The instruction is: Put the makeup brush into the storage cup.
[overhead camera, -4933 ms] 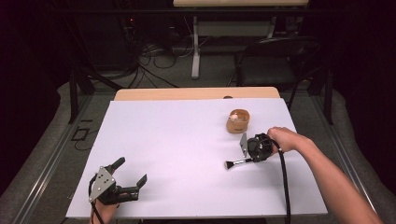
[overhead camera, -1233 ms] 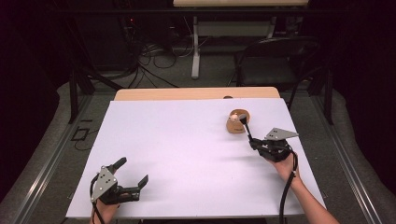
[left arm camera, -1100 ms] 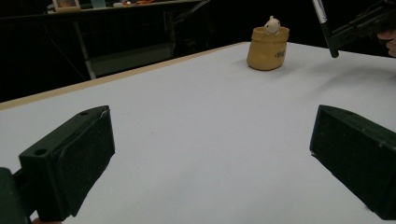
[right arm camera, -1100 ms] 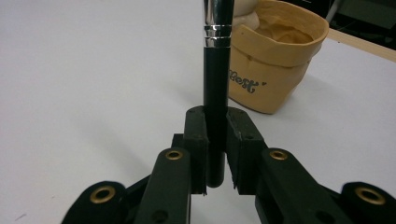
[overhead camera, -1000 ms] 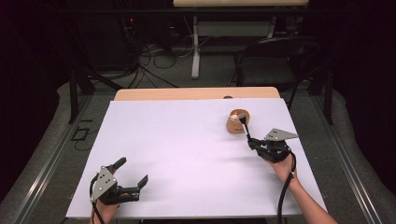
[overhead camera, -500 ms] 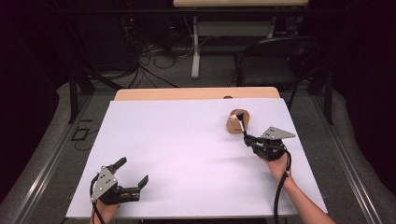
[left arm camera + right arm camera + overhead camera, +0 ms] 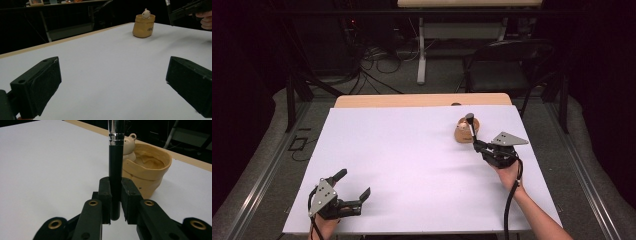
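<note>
My right gripper (image 7: 476, 144) is shut on the black handle of a brush (image 7: 470, 127) with a silver ferrule. In the right gripper view the brush (image 7: 116, 165) stands upright between the pads (image 7: 105, 192), its head cut off by the top edge. Just behind it sits a tan pot (image 7: 152, 170) with a small bear figure (image 7: 128, 145) on its rim. From above, the brush head hangs over the pot (image 7: 460, 135) at the table's far right. My left gripper (image 7: 353, 183) rests open at the front left, with nothing between its jaws (image 7: 112, 82).
A white sheet (image 7: 412, 150) covers the table, with a wooden edge (image 7: 412, 100) showing at the back. A dark chair (image 7: 507, 60) and cables stand on the floor beyond. The left gripper view shows the pot (image 7: 143, 26) far off.
The right gripper has lifted the brush from near the table, turned it upright and carried it slightly left to the pot. The left gripper has not moved.
</note>
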`<state>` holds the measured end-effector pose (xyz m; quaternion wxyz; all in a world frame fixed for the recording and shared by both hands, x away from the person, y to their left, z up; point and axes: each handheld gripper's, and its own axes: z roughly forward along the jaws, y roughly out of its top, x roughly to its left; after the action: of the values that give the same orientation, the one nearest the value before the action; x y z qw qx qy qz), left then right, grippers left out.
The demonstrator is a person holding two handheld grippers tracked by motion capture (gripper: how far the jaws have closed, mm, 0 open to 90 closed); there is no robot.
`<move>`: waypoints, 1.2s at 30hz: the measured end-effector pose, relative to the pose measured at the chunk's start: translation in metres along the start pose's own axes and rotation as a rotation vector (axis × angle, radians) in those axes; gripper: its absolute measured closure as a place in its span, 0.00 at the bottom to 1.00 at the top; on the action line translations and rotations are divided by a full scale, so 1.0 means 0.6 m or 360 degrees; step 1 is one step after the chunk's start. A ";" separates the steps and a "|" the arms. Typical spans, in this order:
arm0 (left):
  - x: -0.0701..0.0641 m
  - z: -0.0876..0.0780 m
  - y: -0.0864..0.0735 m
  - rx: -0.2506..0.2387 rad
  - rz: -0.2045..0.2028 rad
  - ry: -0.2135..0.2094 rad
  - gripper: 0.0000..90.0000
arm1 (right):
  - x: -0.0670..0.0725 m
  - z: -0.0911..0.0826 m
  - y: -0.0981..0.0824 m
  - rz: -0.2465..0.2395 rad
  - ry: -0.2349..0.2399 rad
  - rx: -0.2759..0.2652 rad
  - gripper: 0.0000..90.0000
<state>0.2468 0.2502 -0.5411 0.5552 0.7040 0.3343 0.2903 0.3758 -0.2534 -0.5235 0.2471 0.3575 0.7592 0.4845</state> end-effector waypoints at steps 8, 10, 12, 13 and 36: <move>0.001 0.000 0.000 -0.0002 -0.0002 0.0000 0.00 | -0.001 0.001 0.002 -0.0006 -0.0024 -0.0009 0.88; 0.000 0.000 0.000 -0.0003 -0.0002 -0.0001 0.00 | -0.003 0.000 0.004 -0.0001 -0.0026 -0.0007 0.88; 0.001 0.000 0.000 -0.0003 -0.0001 -0.0002 0.00 | -0.006 -0.001 0.008 0.0007 -0.0027 -0.0022 0.88; 0.001 -0.001 0.000 -0.0004 0.0000 -0.0002 0.00 | -0.007 -0.001 0.010 0.0010 -0.0034 -0.0029 0.88; 0.003 -0.001 0.000 -0.0001 -0.0001 0.0006 0.00 | -0.016 -0.003 0.023 0.0006 -0.0061 -0.0067 0.88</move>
<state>0.2473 0.2518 -0.5410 0.5549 0.7032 0.3354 0.2917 0.3847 -0.2580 -0.5102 0.2681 0.3629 0.7434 0.4938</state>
